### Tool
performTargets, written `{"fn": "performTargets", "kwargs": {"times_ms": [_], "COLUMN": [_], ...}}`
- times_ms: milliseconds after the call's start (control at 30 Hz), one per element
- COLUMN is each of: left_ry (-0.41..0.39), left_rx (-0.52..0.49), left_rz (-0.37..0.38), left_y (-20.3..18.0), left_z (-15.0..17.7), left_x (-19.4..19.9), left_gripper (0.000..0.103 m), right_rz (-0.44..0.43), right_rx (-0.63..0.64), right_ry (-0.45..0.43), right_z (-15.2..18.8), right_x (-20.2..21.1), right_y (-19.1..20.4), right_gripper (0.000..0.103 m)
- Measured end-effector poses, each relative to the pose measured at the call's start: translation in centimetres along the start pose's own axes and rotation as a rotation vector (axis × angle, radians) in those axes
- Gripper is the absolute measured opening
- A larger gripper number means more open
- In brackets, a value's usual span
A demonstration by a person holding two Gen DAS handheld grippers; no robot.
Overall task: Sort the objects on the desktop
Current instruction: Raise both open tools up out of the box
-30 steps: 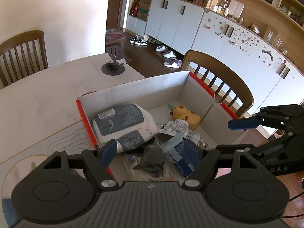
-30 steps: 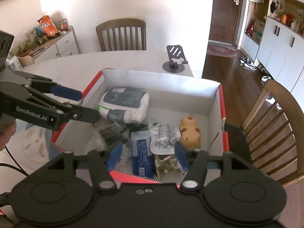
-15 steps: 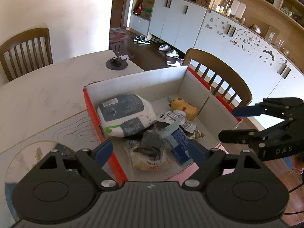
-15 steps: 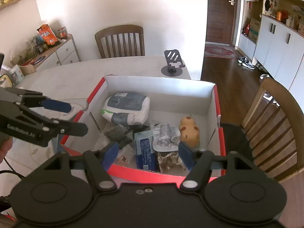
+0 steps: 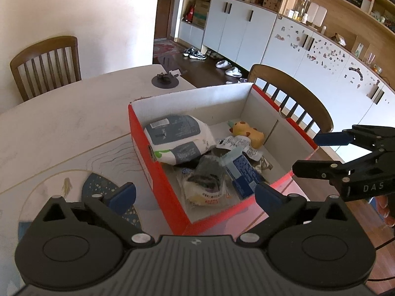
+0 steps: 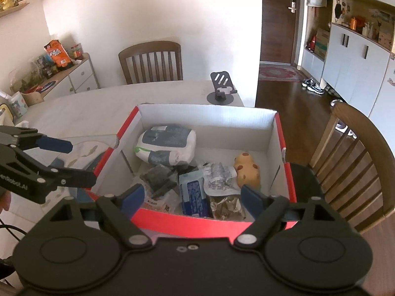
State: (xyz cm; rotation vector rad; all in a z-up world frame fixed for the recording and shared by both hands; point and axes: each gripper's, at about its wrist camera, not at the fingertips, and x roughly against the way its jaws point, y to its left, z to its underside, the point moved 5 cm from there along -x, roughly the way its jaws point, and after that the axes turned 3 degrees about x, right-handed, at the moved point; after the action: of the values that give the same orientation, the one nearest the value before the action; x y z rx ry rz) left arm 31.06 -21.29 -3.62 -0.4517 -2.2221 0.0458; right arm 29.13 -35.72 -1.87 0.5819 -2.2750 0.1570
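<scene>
A red cardboard box with white inside walls (image 5: 158, 172) (image 6: 271, 133) stands on the table. It holds a grey-white wipes pack (image 5: 176, 138) (image 6: 166, 143), a yellow spotted toy (image 5: 246, 133) (image 6: 248, 170), a blue packet (image 5: 243, 175) (image 6: 193, 194), a dark packet (image 5: 207, 172) (image 6: 159, 176) and crumpled wrappers. My left gripper (image 5: 195, 194) is open and empty, above the box's near-left corner. My right gripper (image 6: 191, 194) is open and empty, over the near wall. Each gripper shows in the other's view, beside the box (image 5: 328, 153) (image 6: 69, 157).
A black phone stand (image 5: 165, 79) (image 6: 222, 91) sits at the table's far edge. Wooden chairs stand at the far side (image 6: 151, 61) and beside the box (image 6: 355, 162). A patterned placemat (image 5: 98, 187) lies left of the box. A sideboard with snacks (image 6: 61, 74) is at the back left.
Both grippers have pulled back and up from inside the box; the box looks smaller and its near red wall now shows. The objects in it have not moved.
</scene>
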Motion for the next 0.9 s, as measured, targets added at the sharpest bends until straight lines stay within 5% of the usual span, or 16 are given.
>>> {"fn": "performTargets", "kwargs": {"times_ms": [900], "left_ry": [-0.036], "left_rx": [-0.015], "left_rz": [0.047], "left_y": [-0.9], "left_z": [2.6], "left_x": [3.8], "left_gripper": [0.103], "right_rz": [0.073], "right_rx": [-0.043], "right_ry": [-0.016], "right_z": [2.7], "right_x": [2.6], "right_y": [3.9], "right_gripper": [0.086]}}
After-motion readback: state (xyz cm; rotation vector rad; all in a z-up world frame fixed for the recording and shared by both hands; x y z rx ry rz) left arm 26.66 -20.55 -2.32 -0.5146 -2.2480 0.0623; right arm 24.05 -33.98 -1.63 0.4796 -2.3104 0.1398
